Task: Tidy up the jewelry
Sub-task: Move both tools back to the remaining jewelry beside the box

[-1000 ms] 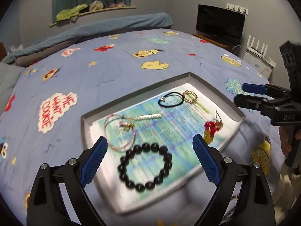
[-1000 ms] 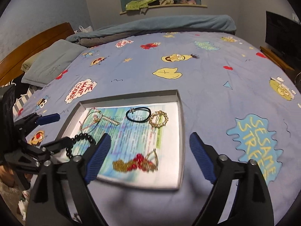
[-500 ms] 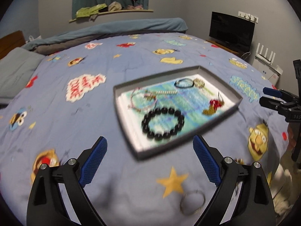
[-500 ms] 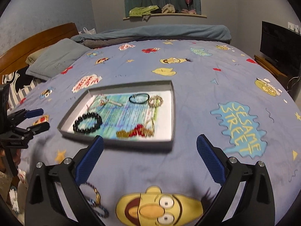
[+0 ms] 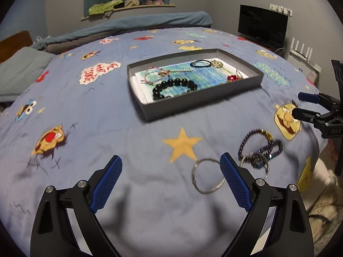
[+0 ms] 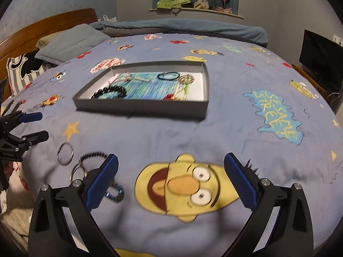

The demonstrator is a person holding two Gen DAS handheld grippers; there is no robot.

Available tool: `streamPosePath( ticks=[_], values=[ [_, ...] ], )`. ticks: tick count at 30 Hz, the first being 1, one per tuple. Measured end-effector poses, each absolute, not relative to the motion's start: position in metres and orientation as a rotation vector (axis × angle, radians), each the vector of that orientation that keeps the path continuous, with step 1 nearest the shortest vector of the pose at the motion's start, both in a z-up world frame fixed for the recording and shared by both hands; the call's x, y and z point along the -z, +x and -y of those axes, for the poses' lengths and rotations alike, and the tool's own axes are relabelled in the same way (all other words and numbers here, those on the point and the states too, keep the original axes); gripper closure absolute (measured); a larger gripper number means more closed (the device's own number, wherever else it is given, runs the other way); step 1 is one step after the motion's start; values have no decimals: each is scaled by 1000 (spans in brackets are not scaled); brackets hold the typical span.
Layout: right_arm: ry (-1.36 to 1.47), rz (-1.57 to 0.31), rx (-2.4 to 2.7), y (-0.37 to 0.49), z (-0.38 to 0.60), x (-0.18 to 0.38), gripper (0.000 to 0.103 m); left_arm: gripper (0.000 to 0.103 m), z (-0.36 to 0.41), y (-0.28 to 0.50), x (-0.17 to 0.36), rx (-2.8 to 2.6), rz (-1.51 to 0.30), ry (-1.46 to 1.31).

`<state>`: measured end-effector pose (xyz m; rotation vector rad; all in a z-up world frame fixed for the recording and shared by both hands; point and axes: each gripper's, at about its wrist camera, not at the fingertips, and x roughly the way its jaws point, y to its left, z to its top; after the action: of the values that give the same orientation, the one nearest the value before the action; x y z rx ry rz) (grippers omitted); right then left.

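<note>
Left wrist view: a bed covered by a blue cartoon-print sheet (image 5: 107, 111) is shown, and much more of it is taken in than a second ago, when the grey tray (image 5: 193, 100) filled the middle of the picture. Both grippers have been drawn back from the tray toward the near edge of the bed.

At the left of this view only printed fabric is seen. In the middle, the tray sits well apart from the grippers, with a black bead bracelet (image 5: 173, 85), a pink cord bracelet (image 5: 153, 75) and a black hair tie (image 5: 201, 64) laid on its printed liner. Nearer and to the right, pieces not visible a second ago are now in frame: a plain silver bangle (image 5: 206, 176) beside the right finger of the left gripper (image 5: 171, 184), and just past it a tangle of dark beaded bracelets (image 5: 260, 147). The left gripper is held wide open over bare sheet, with nothing between its fingers. At the far right the right gripper (image 5: 302, 105) is seen from the side.

In the right wrist view, the right gripper (image 6: 171, 180) is spread fully and empty above a yellow cartoon face (image 6: 184, 186).

The loose pieces are judged to be the next to be collected, so the task is only partly done
</note>
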<state>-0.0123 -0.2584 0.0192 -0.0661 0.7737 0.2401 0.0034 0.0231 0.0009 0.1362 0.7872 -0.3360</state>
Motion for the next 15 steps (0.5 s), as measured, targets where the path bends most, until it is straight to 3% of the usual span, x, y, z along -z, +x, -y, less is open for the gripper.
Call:
streamPosePath(
  ticks=[10, 13, 15],
  values=[
    [-92, -780, -276, -31, 244, 3, 6, 12, -15, -9, 29, 359, -790, 61],
    [-90, -781, -291, -34, 240, 5, 6, 14, -7, -12, 35, 363, -782, 94],
    [-96, -776, -302, -37, 237, 7, 6, 20, -3, -13, 37, 366, -768, 120]
  ],
)
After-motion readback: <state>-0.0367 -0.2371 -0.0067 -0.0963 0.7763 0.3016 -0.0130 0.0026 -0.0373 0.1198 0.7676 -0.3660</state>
